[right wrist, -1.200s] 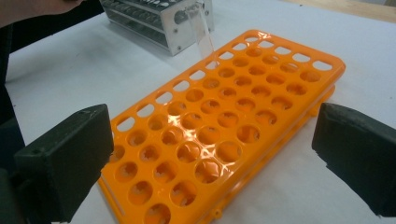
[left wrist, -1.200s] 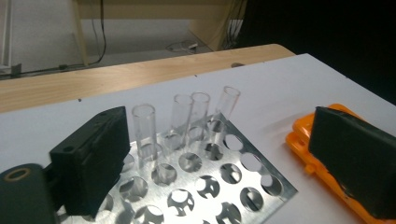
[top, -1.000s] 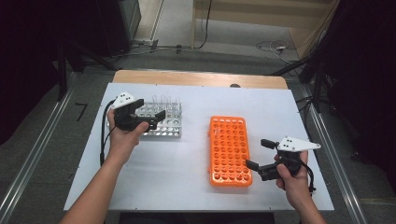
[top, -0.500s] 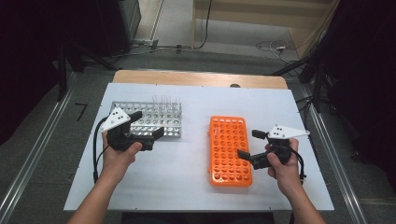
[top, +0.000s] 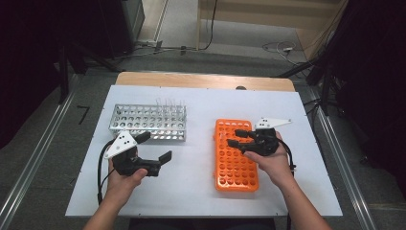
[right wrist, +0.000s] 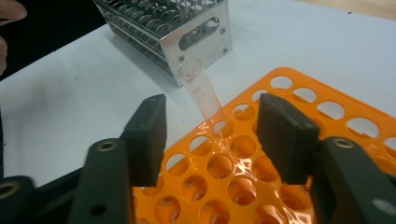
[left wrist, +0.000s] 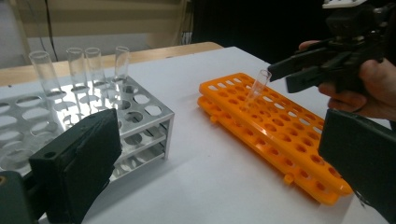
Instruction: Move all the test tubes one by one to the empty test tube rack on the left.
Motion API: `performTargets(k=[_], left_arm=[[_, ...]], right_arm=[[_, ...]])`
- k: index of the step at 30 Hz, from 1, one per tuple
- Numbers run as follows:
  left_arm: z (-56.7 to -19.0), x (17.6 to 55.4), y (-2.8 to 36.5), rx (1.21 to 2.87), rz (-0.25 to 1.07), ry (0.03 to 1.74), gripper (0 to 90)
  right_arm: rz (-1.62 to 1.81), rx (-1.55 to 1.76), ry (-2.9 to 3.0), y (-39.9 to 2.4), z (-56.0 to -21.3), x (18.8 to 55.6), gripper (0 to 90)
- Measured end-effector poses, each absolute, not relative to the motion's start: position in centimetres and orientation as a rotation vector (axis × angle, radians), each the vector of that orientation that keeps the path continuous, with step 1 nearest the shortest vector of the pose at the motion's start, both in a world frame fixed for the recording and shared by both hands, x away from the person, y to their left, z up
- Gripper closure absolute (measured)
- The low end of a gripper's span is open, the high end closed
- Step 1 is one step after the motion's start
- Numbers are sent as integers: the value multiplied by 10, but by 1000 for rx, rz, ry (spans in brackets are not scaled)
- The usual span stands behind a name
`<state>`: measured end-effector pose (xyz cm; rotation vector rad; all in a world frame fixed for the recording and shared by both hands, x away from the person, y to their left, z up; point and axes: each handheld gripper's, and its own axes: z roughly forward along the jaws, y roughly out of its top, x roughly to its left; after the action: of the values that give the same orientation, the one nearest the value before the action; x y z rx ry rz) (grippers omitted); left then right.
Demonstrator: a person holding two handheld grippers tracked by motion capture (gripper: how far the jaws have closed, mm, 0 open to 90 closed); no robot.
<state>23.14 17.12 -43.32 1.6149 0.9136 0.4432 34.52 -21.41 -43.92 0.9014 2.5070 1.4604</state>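
**Glass tube stands tilted in the orange rack**

The right gripper (top: 233,137) hovers over the orange rack (top: 234,165); its jaws have just been closing, and the test tube (right wrist: 201,94) leans in a hole between them, not yet touched. The left gripper (top: 155,148) is released and holds nothing, in front of the metal rack (top: 148,122).

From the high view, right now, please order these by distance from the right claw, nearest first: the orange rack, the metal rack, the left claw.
1. Orange rack: directly under the right claw, at the table's right.
2. Metal rack: to the left, far side of the table.
3. Left claw: about as far as the metal rack, nearer the person; too close to call.
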Motion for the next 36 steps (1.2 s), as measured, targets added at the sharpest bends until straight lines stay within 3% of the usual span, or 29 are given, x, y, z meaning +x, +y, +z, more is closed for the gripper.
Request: performTargets(k=[10,22,36], left_arm=[[-441,230,163,1641,425,909,0],[-446,233,154,1669,402,903,0],[-445,235,143,1715,346,844,0]], right_arm=[[1264,853,2590,-184,-457,358,664],[1141,841,2553,-171,-459,359,739],[1336,853,2456,-188,-440,350,743]])
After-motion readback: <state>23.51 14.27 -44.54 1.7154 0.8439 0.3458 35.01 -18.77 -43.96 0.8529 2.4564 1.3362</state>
